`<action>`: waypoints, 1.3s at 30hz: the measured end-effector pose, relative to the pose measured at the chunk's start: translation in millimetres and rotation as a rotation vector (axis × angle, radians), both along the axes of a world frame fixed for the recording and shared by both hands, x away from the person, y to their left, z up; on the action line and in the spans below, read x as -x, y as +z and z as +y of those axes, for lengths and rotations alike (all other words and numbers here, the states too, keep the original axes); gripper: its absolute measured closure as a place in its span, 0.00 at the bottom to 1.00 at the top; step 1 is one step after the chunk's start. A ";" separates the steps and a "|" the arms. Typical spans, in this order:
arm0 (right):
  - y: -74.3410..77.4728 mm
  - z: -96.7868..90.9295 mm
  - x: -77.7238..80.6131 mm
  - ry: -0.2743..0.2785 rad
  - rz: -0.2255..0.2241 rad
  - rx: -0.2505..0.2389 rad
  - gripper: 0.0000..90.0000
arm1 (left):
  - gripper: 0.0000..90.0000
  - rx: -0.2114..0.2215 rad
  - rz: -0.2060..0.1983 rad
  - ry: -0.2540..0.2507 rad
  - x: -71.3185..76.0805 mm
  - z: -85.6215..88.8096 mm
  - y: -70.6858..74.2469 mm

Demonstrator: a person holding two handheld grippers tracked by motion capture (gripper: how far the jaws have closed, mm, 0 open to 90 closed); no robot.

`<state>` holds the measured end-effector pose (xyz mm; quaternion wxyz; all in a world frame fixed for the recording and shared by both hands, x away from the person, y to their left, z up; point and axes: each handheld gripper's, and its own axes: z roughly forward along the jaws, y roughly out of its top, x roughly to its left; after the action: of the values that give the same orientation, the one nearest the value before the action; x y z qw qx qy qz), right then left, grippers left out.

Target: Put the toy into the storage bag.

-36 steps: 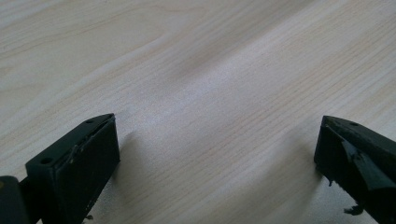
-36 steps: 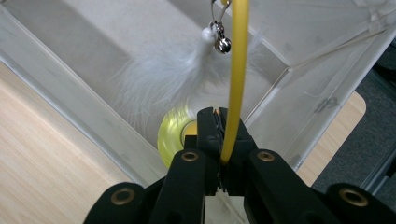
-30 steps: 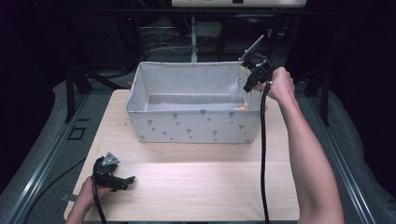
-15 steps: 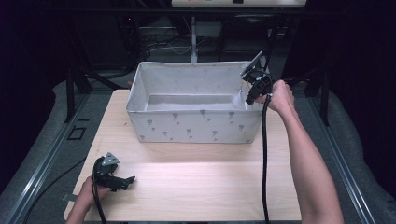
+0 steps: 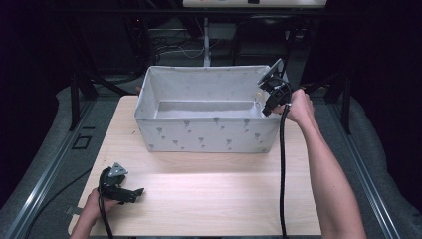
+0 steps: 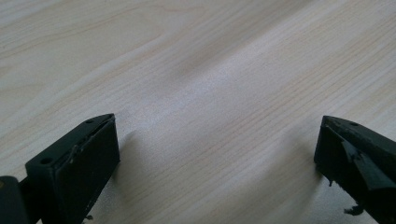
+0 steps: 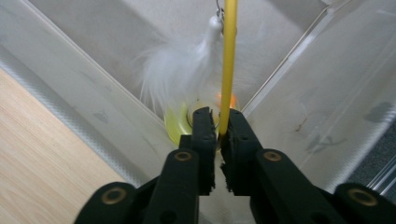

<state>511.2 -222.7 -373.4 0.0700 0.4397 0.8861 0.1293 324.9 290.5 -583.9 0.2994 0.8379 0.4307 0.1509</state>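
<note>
one yellow rod [image 7: 228, 65] runs up the centre of the right gripper view, from the jaw tips to the top edge of the frame. a white feather tuft [image 7: 180, 70] hangs just left of it, fixed near its upper end by a small white cap. you hold this rod in your right gripper [image 7: 218, 126]; the two black jaws stand nearly together, a thin gap between them, and the rod's lower end sits in that gap at the tips. those jaws have just been opening slightly, with the rod between them. behind the tips a yellow disc [image 7: 176, 125] shows, partly hidden, low against the inner corner of the grey fabric box [image 7: 327, 107].

in the high view your right gripper [image 5: 271, 97] sits at the right end of the box [image 5: 204, 137], upper right of centre, jaws pointing down inside the wall. your right hand [image 5: 298, 105] grips it from outside the box rim.

the box stands on the far half of the wooden table [image 5: 219, 199].

your left gripper [image 5: 124, 191] rests at the lower left of the high view, near the table's front edge, well apart from the box. its jaws are spread wide over bare wood, with nothing between them, as the left gripper view confirms [image 6: 217, 154].
</note>
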 end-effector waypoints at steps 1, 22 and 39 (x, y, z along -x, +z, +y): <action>3.2 -1.2 0.7 -0.004 -0.003 -0.005 0.88 | 0.00 -0.001 0.003 0.000 -0.1 -0.1 0.2; 74.2 1.1 56.4 0.048 -0.116 -0.127 0.24 | 0.00 0.000 -0.010 0.007 0.1 -0.9 -0.7; 60.2 42.5 127.2 0.194 -0.194 -0.143 0.09 | 0.00 0.000 -0.012 0.010 0.5 -0.9 -0.9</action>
<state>384.0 -180.2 -313.2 0.1109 0.3412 0.9019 0.2404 324.3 289.6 -584.8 0.3013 0.8347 0.4333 0.1573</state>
